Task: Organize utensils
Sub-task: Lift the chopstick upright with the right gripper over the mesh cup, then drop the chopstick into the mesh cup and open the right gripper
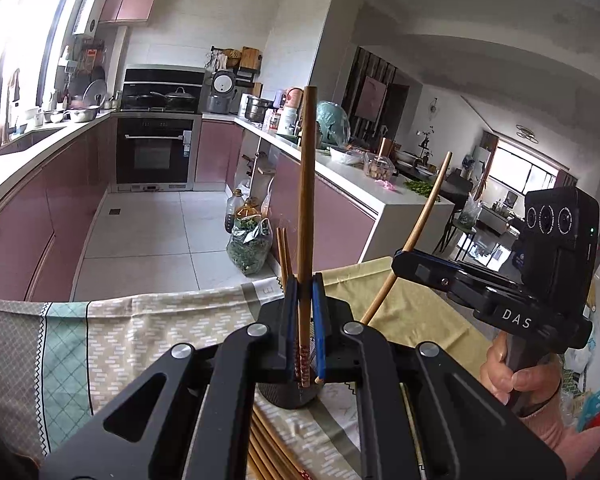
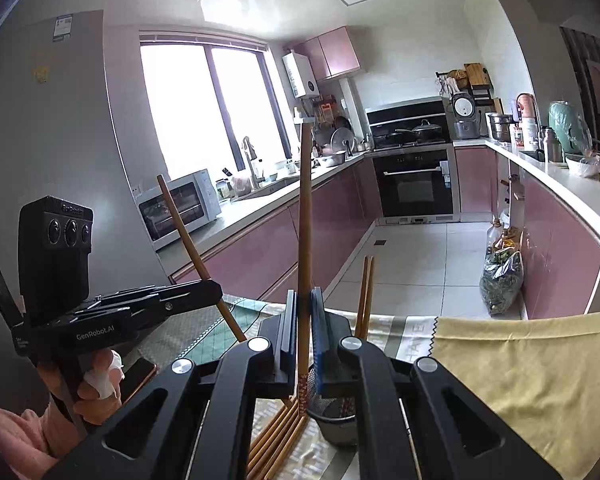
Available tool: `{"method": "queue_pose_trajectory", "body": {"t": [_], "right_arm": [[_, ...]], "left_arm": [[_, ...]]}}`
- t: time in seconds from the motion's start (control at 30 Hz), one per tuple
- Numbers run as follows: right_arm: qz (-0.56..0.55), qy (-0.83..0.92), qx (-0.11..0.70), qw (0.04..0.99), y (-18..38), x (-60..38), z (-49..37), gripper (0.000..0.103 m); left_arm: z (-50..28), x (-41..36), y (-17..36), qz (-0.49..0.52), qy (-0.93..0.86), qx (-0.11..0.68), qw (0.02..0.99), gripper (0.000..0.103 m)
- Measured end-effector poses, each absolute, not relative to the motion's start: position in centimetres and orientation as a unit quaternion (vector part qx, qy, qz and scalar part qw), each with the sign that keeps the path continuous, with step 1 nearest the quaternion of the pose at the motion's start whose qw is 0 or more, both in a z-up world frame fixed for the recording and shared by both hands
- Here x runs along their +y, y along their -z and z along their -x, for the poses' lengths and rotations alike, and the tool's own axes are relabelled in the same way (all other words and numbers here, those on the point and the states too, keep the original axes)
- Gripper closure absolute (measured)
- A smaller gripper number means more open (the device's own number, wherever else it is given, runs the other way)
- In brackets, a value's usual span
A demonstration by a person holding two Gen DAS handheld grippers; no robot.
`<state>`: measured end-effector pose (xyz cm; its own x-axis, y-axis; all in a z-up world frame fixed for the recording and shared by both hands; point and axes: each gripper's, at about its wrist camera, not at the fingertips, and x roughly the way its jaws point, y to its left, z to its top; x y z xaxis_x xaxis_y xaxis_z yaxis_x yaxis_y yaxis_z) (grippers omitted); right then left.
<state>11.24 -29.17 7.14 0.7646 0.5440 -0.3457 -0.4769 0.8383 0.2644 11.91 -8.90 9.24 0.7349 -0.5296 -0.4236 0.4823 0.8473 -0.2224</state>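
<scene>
Left claw: clenched on a long brown wooden chopstick; in the left wrist view the stick stands nearly upright through the centre of the frame, its patterned red-and-white end low between the blue pads

Right claw: clenched on a second long brown wooden chopstick, upright at the centre of the right wrist view, with a speckled red-and-white lower end

Cross view: the right claw shows at the right of the left wrist view with its stick slanting up to the right; the left claw shows at the lower left of the right wrist view with its stick slanting up to the left

Hands: one hand grips the right handle, another hand grips the left handle

Loose chopsticks: a row of plain brown wooden chopsticks lies on the surface at the bottom centre, just beside a dark mesh holder

Standing pair: two thin brown chopsticks rise side by side behind the claw

Surface: covered by a patterned beige, teal and yellow cloth
</scene>
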Motion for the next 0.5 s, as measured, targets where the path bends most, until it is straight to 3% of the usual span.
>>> {"method": "queue_pose_trajectory", "body": {"t": [0.17,0.5], "right_arm": [[-0.068,-0.252,0.205,0.943,-7.5,-29.6,-12.6,0.097],[-0.033,-0.256,0.295,0.920,-3.2,-28.0,-15.8,0.097]], "left_arm": [[-13.3,-10.5,-9.3,0.029,0.267,0.246,0.931,0.095],[-15.6,-14.0,-4.3,-0.016,0.264,0.324,0.908,0.095]]}}
